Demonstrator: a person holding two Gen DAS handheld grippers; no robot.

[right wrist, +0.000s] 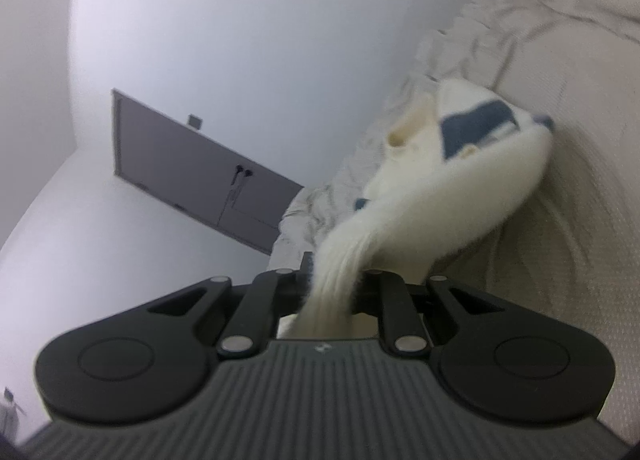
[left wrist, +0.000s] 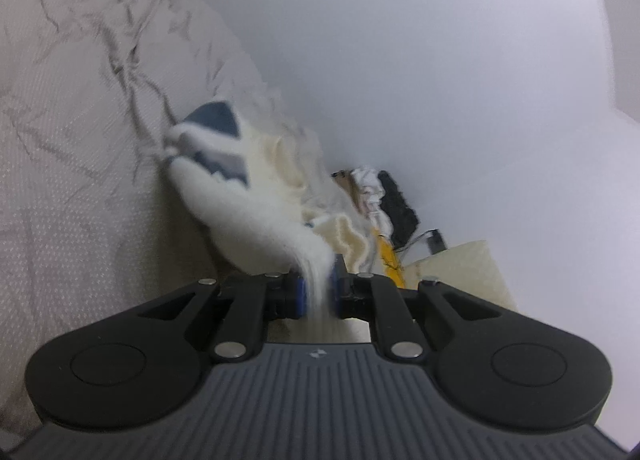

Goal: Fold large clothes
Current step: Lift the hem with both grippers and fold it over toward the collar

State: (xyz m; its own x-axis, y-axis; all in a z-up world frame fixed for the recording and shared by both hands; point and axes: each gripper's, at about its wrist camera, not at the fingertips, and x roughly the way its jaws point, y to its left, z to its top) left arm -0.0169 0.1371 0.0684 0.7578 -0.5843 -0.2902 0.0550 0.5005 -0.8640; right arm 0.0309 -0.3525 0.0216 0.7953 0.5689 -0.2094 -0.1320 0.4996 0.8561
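Bed cover (left wrist: 60, 140): pale, wrinkled fabric with a fine dotted weave, filling the left of the left wrist view and the right of the right wrist view.
Wall (left wrist: 400, 40): plain white, behind the bed.
Door (right wrist: 192, 168): grey panel seen tilted in the right wrist view.
Sweater (left wrist: 240, 196): fluffy cream knit with dark blue patches, hanging between both tools above the bed cover, its far end touching the cover.
Left gripper (left wrist: 318, 292): fingers clamped together on a bunched cream edge of the sweater.
Right gripper (right wrist: 332, 286): fingers pinched on another bunched cream edge.
Clutter (left wrist: 384, 200): white, black and yellow items beyond the sweater, too small to identify.
Hard to make out: the sweater is motion-blurred, so its overall shape is unclear.
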